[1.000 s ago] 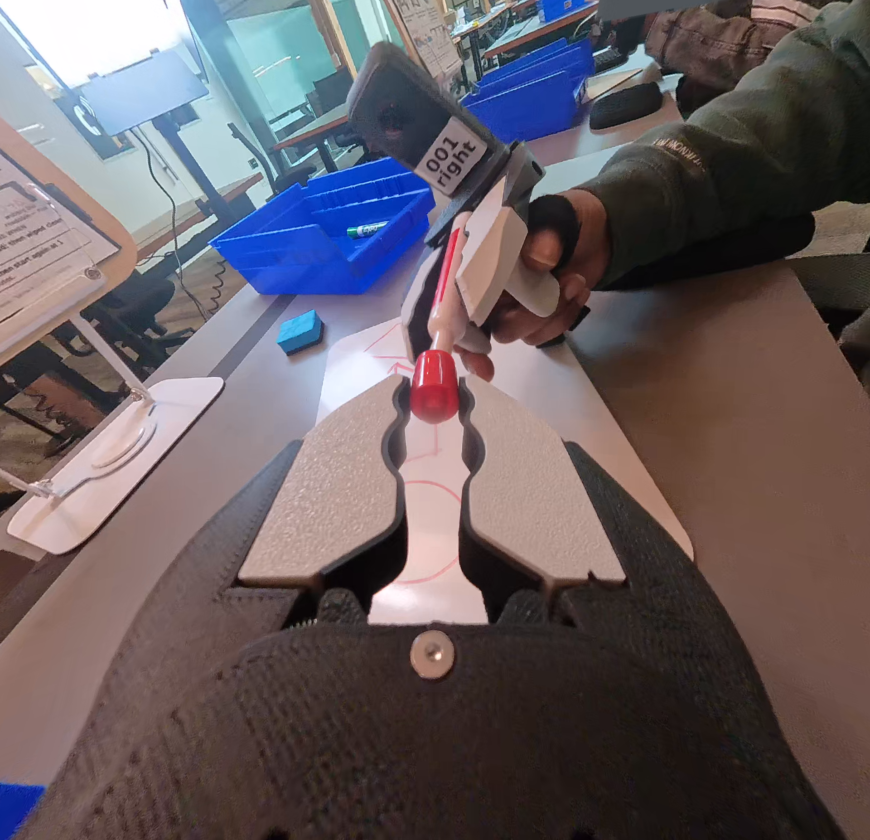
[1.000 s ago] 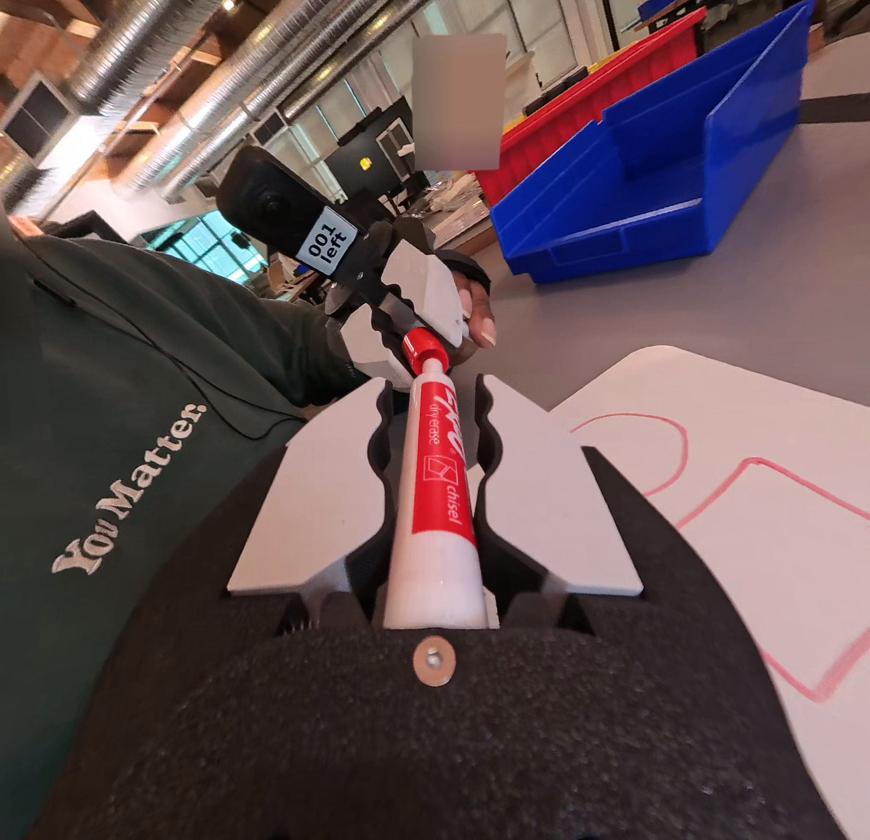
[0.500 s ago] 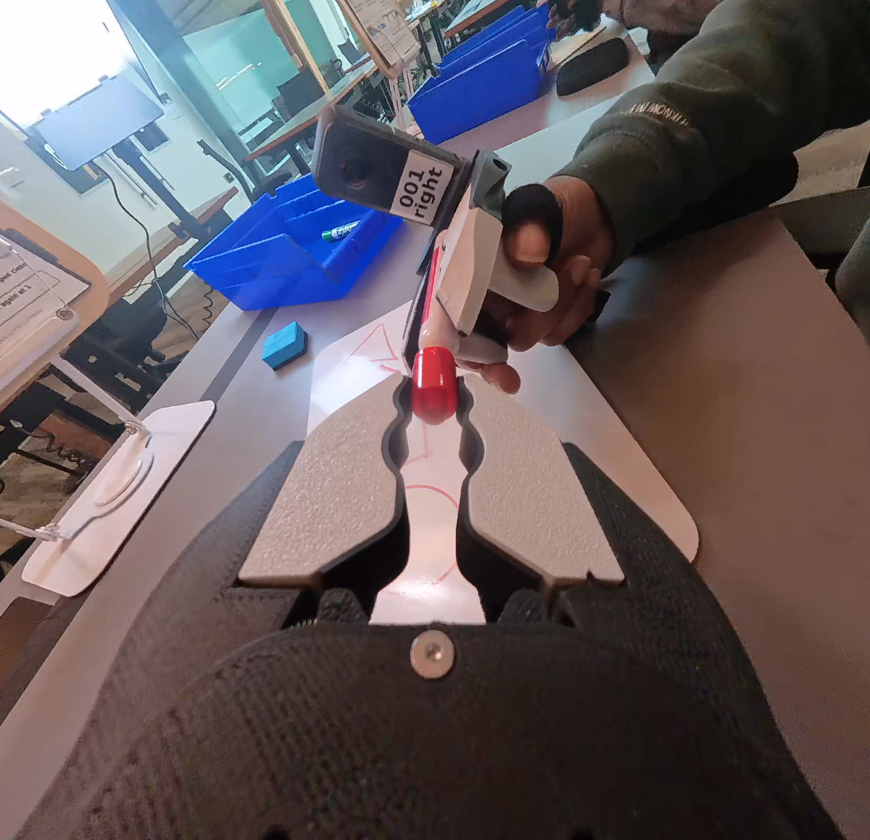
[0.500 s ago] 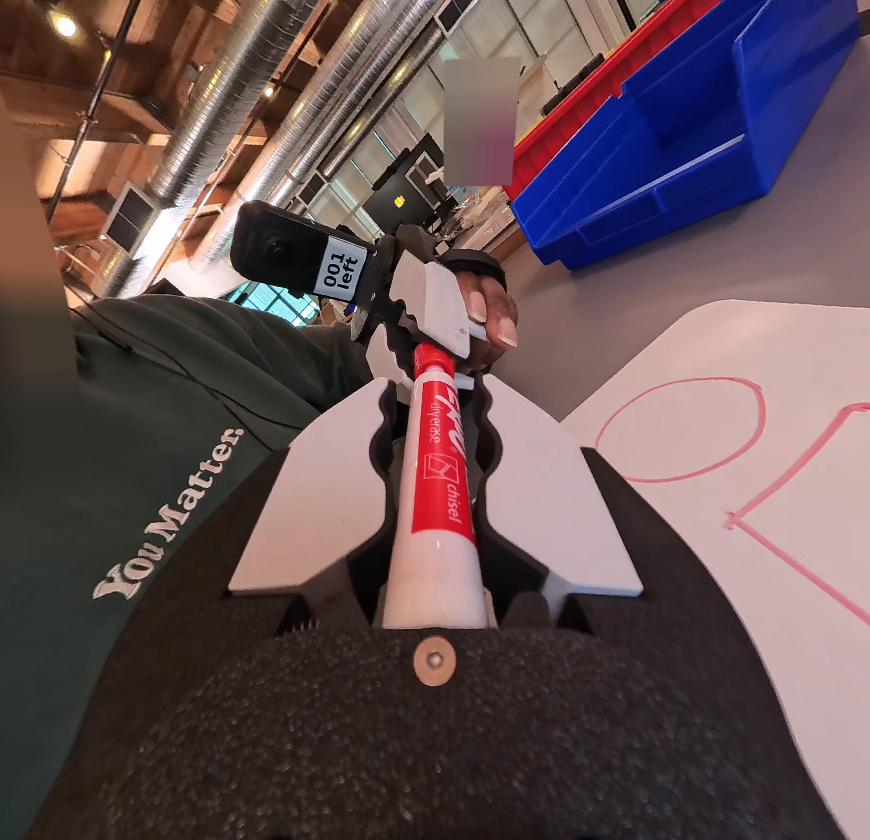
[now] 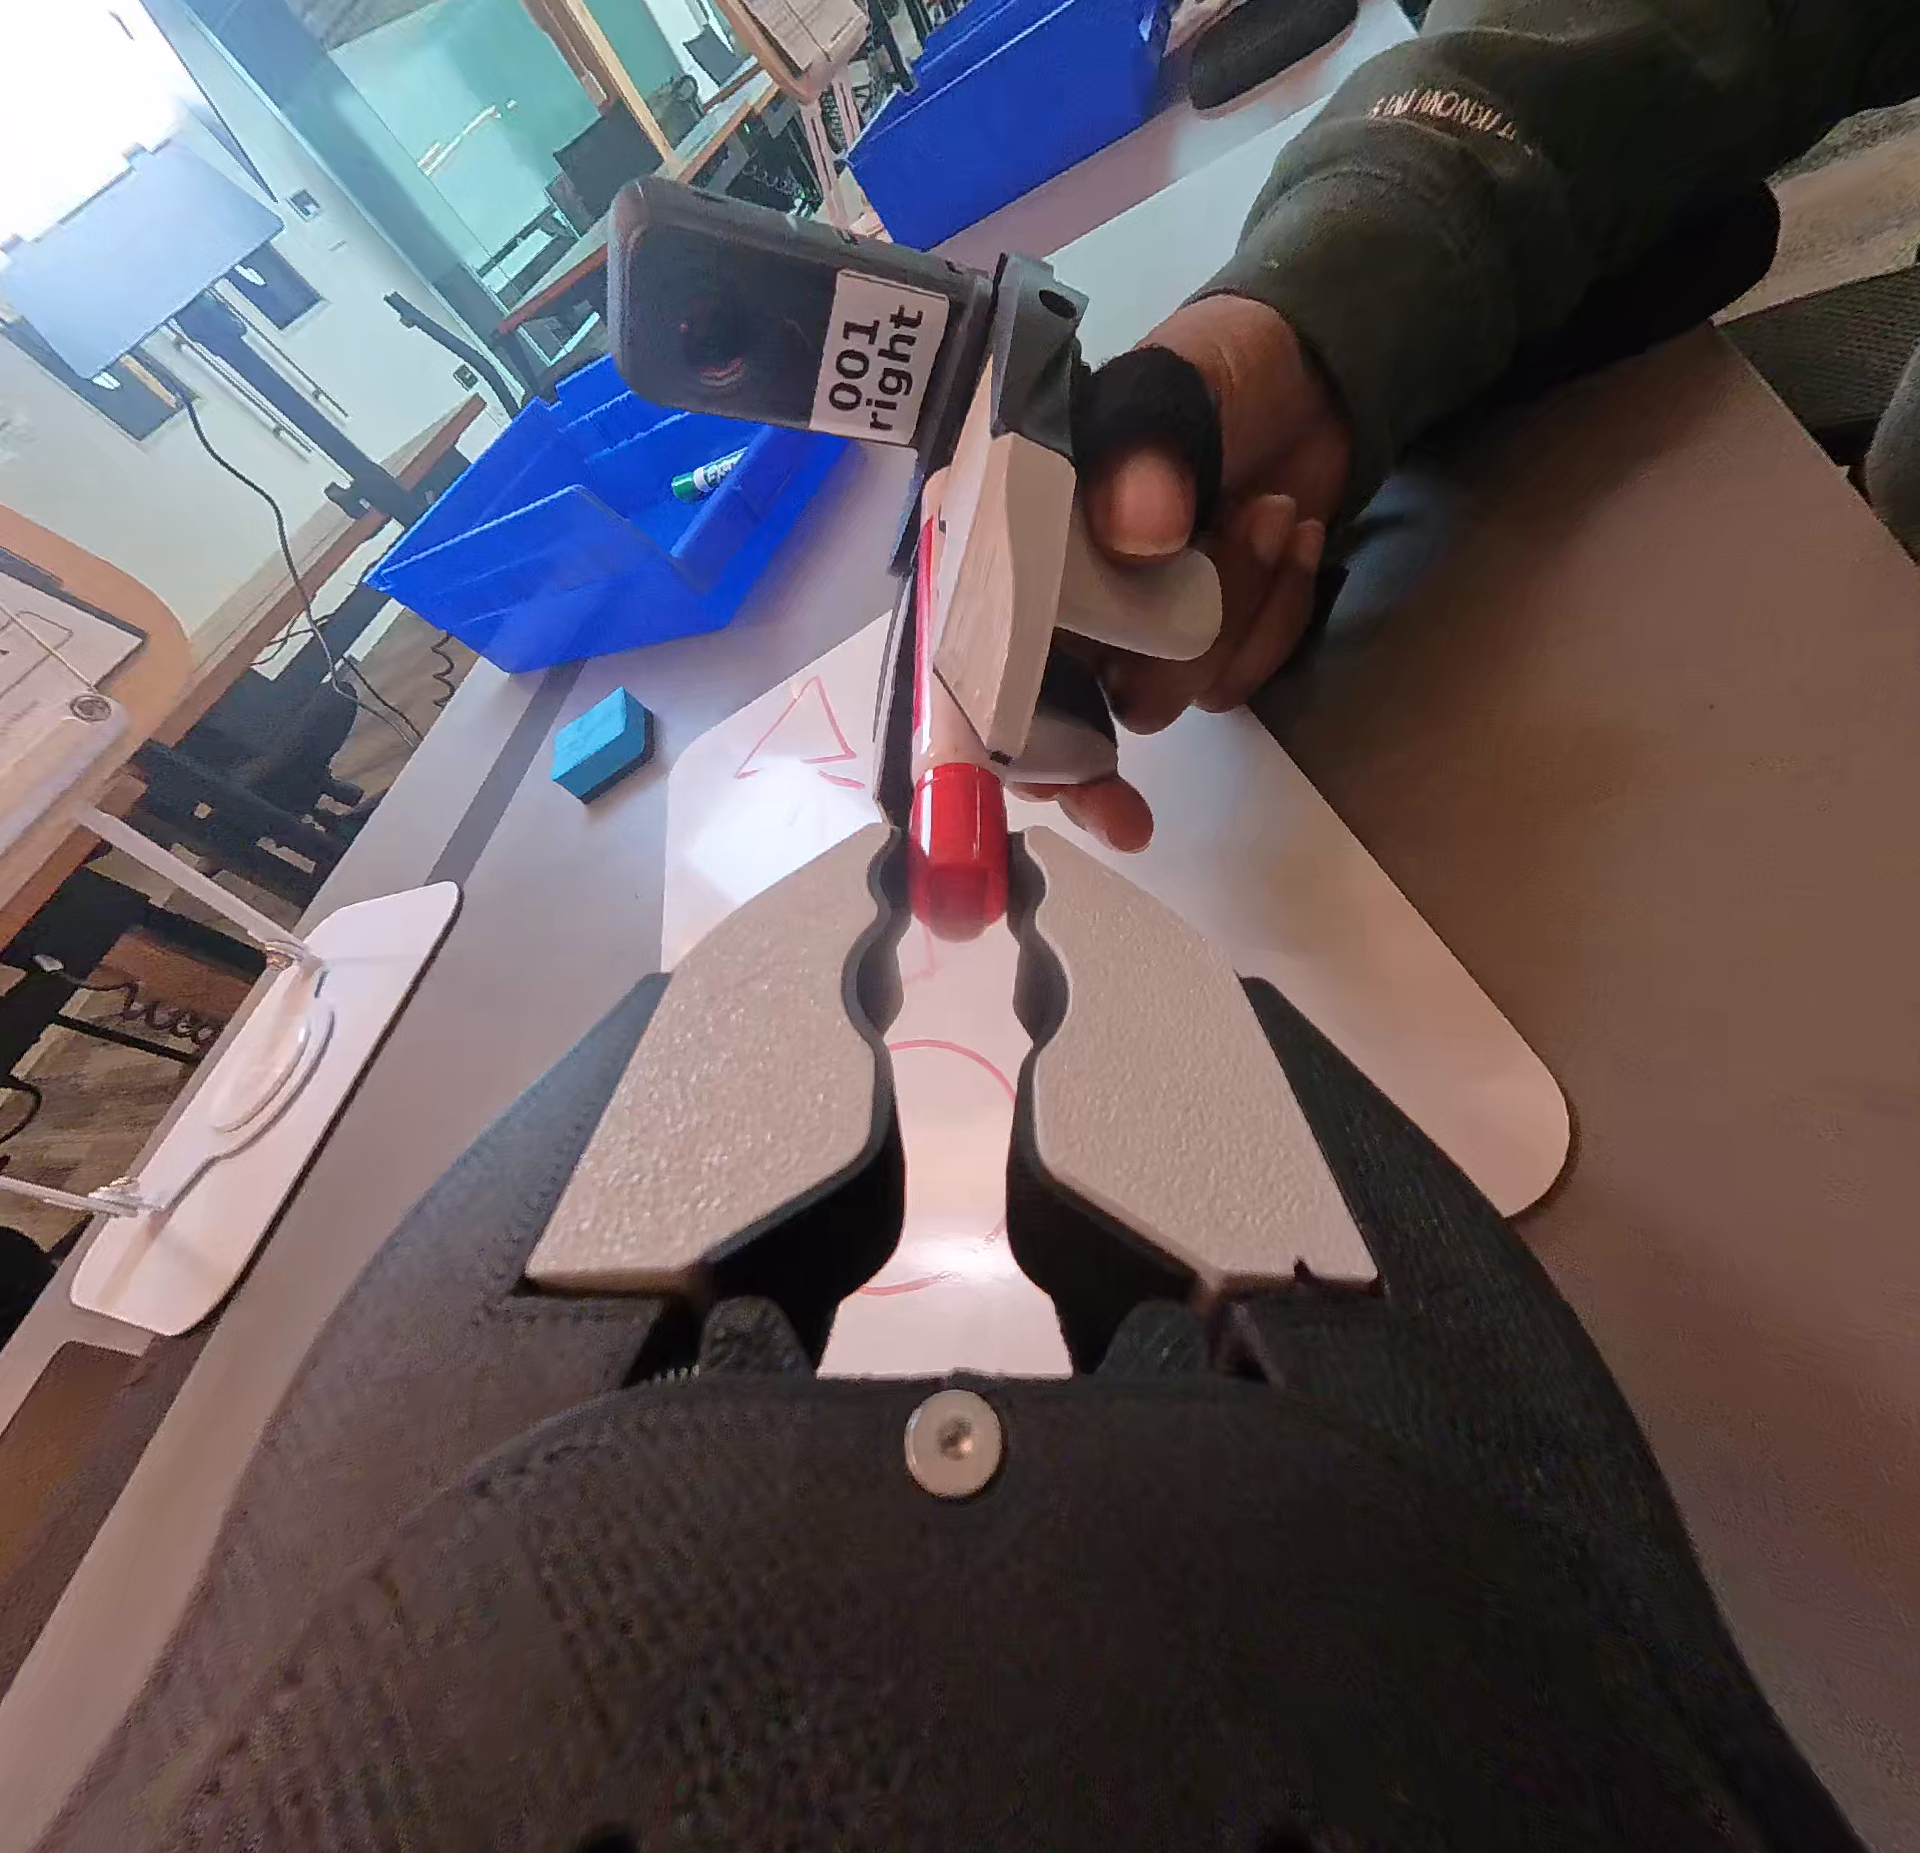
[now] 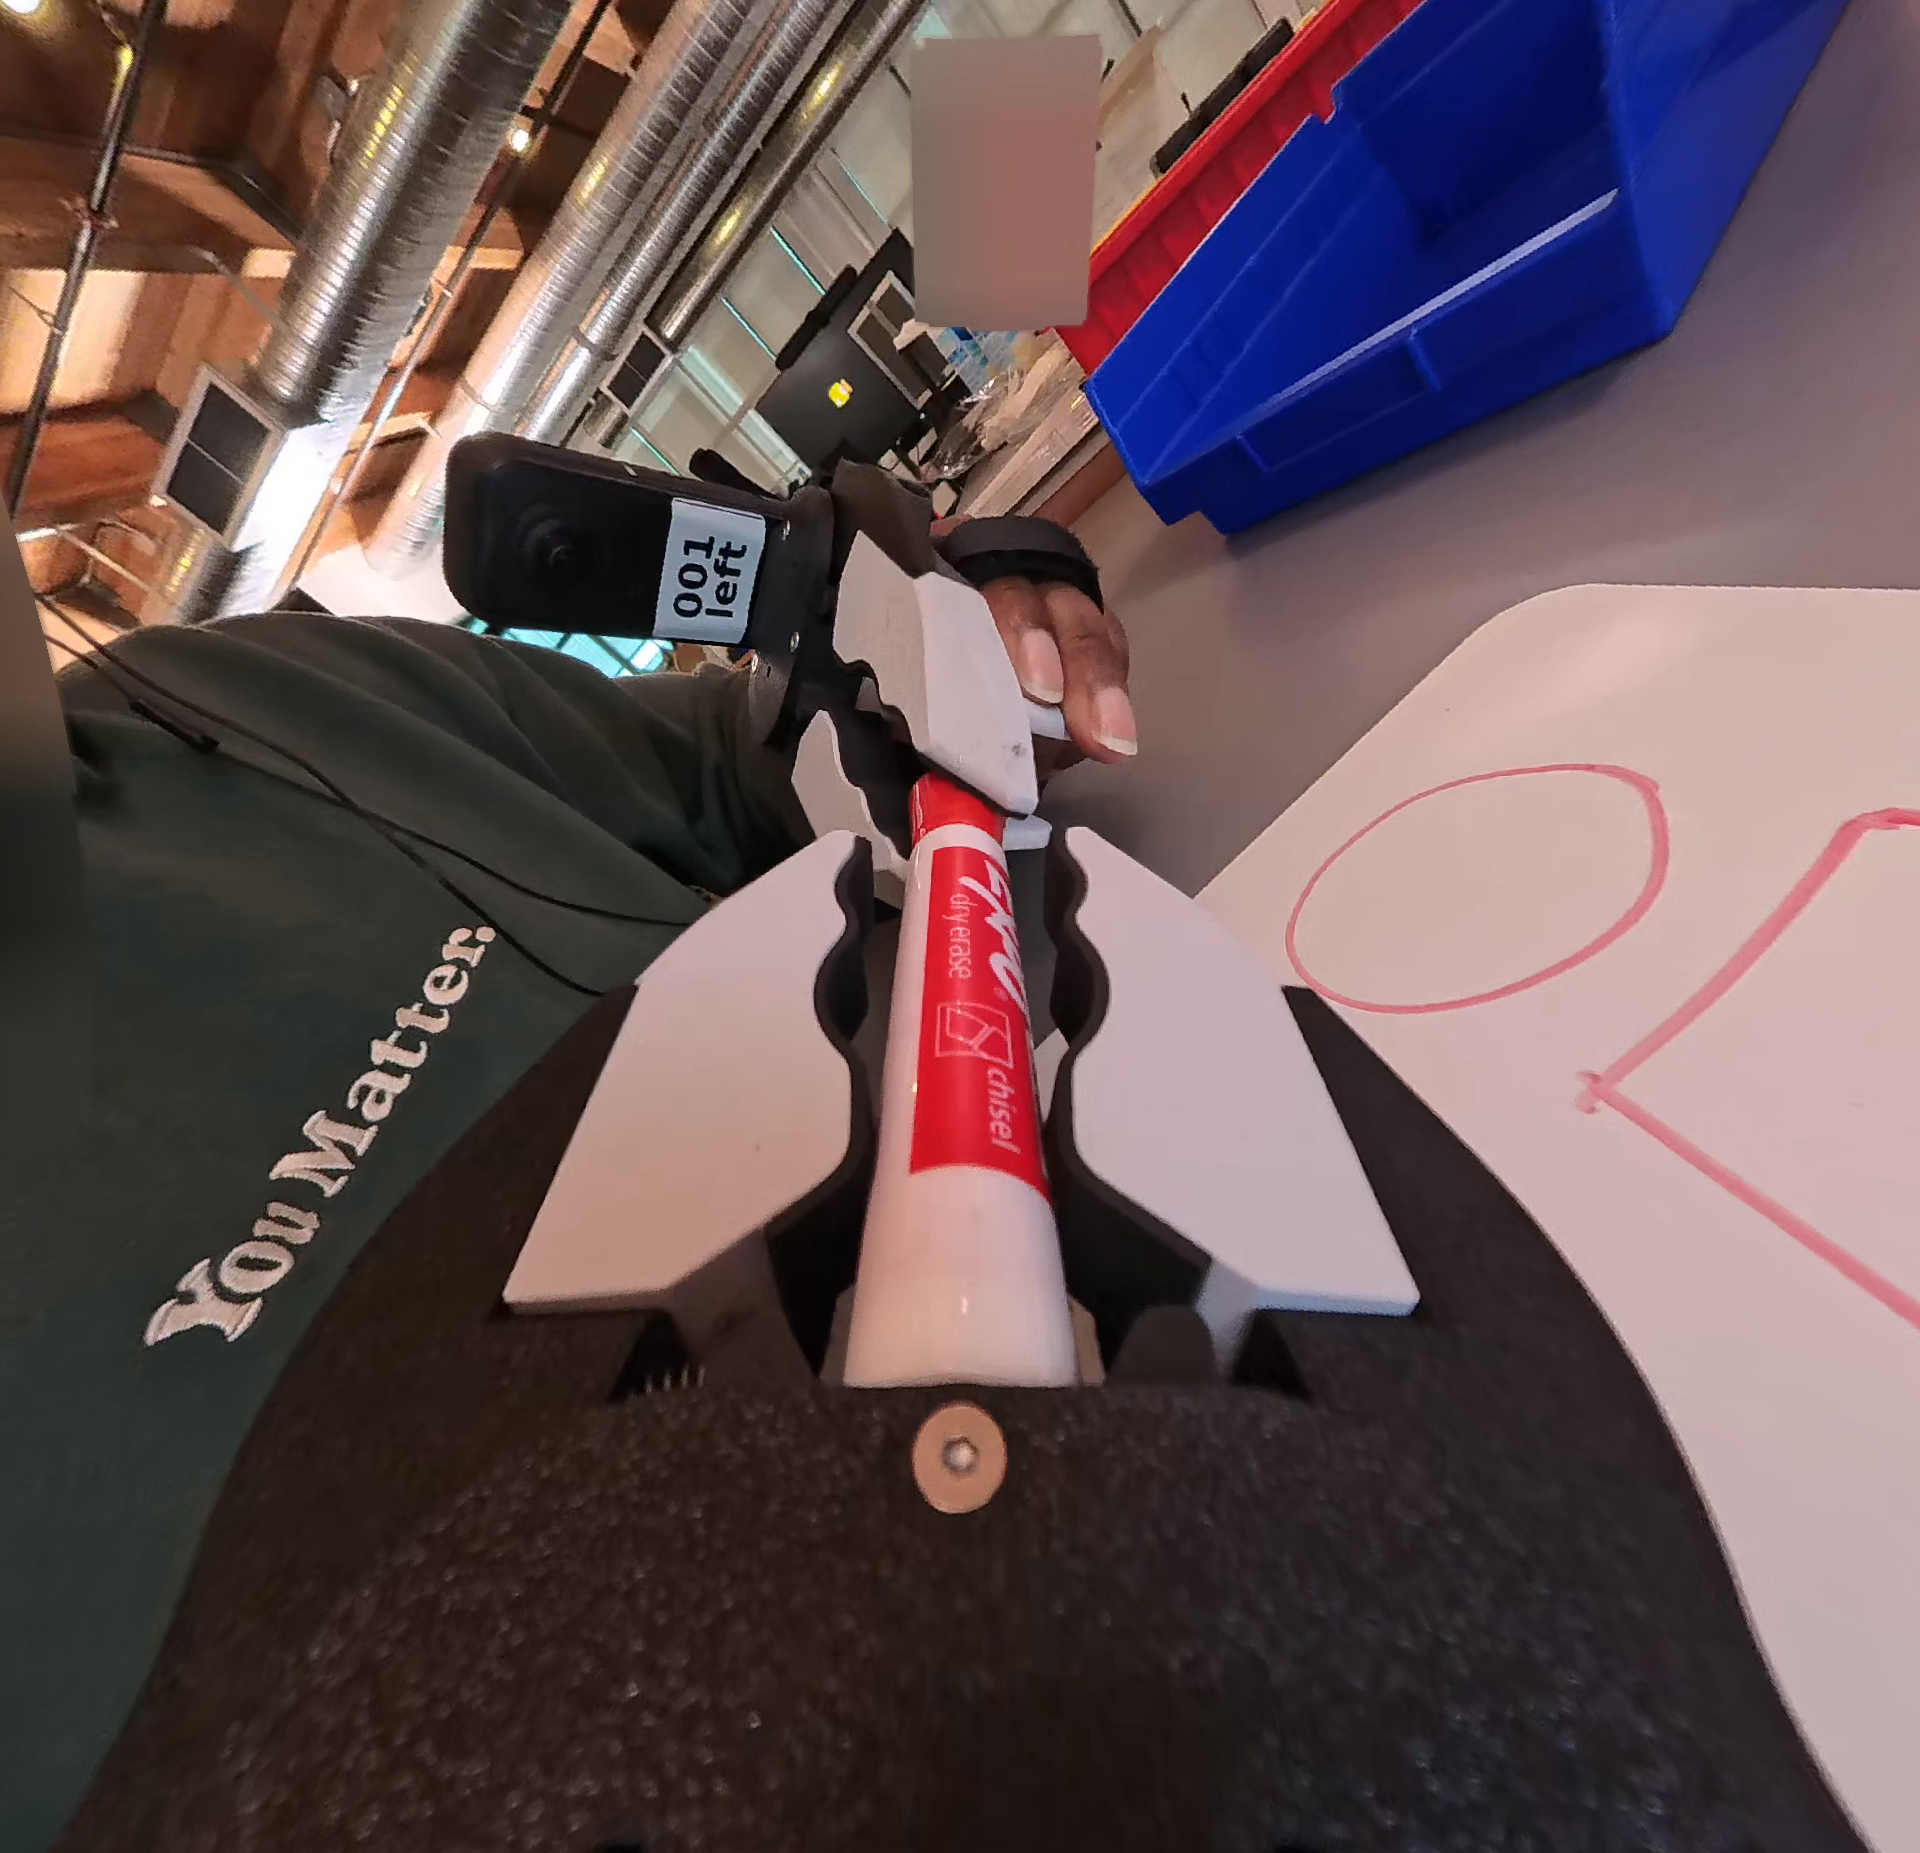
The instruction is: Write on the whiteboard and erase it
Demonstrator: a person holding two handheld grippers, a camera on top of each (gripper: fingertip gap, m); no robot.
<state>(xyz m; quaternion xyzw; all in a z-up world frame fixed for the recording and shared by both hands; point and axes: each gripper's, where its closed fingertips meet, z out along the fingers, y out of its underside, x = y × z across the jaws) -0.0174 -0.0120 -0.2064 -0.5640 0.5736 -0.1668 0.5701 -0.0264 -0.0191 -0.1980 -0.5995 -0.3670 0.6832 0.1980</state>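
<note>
The grey bench (image 5: 1558,764) carries everything. The whiteboard (image 5: 1299,951) lies flat on it near the front edge, with red outlines on it: a circle, a triangle and some angled lines. So I take the writing as done, and capping the pen and wiping the board as what is left. A blue bin (image 5: 582,577) stands beyond the board's far left corner, with a green marker (image 5: 710,473) lying inside.

My right gripper (image 6: 961,853) is clamped narrow along the barrel of the red dry-erase marker (image 6: 971,1076), which runs lengthwise down the channel between the fingers and is raised above the board. My left gripper (image 5: 954,868) faces it, drawn in narrow with its tips either side of the red cap (image 5: 951,816). They look to be pinching it, and the cap sits on the marker's end.

The blue eraser (image 5: 605,728) rests on the bench just off the board's far left corner, well apart from both grippers.

The marker is light, rigid and smooth plastic, so I expect it to twist or slide if squeezed off-centre. Mid-barrel in the scalloped notches is the safe hold. The cap is short and slick, so I'd push it straight along the axis. The eraser looks like soft foam. I'd grip it across its short sides and press it flat, since the board may skate on the bench.
</note>
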